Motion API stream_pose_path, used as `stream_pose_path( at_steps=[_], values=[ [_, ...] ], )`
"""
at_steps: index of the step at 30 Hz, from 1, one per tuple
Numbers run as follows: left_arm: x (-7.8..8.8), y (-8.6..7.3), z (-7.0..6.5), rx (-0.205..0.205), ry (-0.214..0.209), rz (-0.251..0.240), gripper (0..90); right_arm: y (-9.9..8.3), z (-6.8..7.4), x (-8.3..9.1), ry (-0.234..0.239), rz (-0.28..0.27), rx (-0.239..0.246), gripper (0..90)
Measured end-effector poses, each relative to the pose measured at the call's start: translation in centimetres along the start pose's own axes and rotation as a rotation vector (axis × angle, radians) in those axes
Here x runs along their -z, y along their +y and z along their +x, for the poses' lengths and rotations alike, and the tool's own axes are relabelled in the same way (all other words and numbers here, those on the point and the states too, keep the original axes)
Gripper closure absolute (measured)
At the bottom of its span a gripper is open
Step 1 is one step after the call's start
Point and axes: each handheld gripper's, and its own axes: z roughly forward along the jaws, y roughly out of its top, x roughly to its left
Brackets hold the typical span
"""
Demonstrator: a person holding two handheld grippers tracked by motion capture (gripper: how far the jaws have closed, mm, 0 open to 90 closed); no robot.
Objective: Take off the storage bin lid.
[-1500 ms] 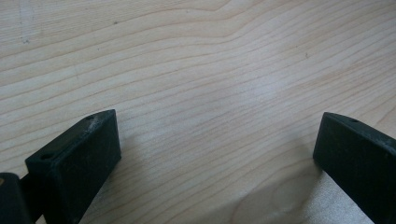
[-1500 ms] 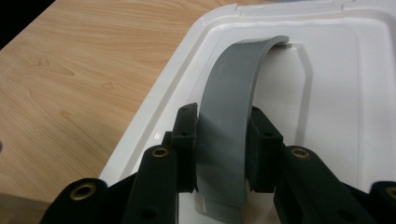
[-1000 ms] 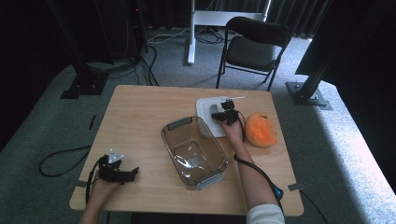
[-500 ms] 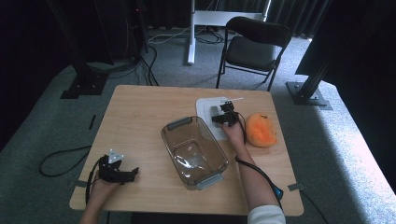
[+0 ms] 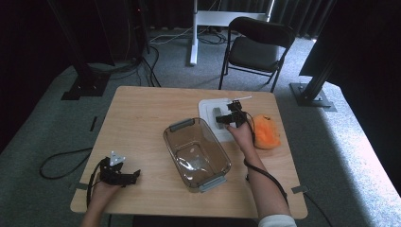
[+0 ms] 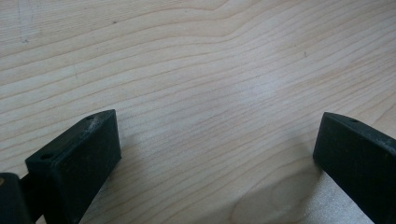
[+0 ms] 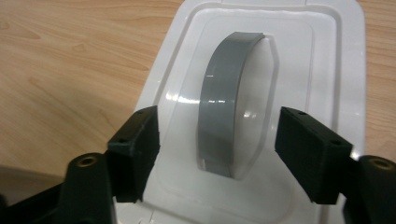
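Clear bin [image 5: 197, 153] sits empty; right tongs [image 7: 217, 140] gape over white lid [image 7: 322, 56].

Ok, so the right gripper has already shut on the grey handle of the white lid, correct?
Not quite. The right gripper is over the white lid with the grey handle between its jaws, but they stand open, clear of the handle on both sides. The right gripper view shows it.

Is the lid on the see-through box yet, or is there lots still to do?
Not yet. Nothing looks done: the clear box sits uncovered and the white lid lies flat beside it. The right gripper is open, jaws either side of the lid's grey handle. Gripping, lifting and covering likely remain. The left gripper rests open.
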Motion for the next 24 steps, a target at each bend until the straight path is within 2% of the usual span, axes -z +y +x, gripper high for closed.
stream_pose_path(
  at_steps=[9, 11, 13, 14, 16, 19, 24],
  values=[
    [0.0, 0.0, 0.0, -0.003, -0.003, 0.0, 1.2, 0.0, 0.1, 2.5, -0.017, -0.02, 0.02, 19.3],
    [0.0, 0.0, 0.0, -0.003, -0.003, 0.0, 1.2, -0.1, 0.0, 3.2, 0.004, -0.037, 0.008, 16.7],
    [0.0, 0.0, 0.0, -0.003, -0.003, 0.001, 1.2, -0.1, 0.1, 3.7, -0.001, -0.048, 0.013, 14.1],
    [0.0, 0.0, 0.0, -0.003, -0.003, 0.001, 1.2, -0.2, 0.2, 4.0, 0.011, -0.051, 0.018, 12.0],
    [0.0, 0.0, 0.0, -0.003, -0.003, 0.001, 1.2, -0.3, 0.4, 4.5, -0.008, -0.061, 0.042, 12.0],
    [0.0, 0.0, 0.0, -0.004, -0.003, 0.001, 1.2, -0.5, 0.5, 5.4, -0.006, -0.077, 0.058, 12.0],
    [0.0, 0.0, 0.0, -0.004, -0.003, 0.001, 1.2, -0.8, 0.3, 6.7, -0.002, -0.102, 0.052, 13.0]
  ],
)
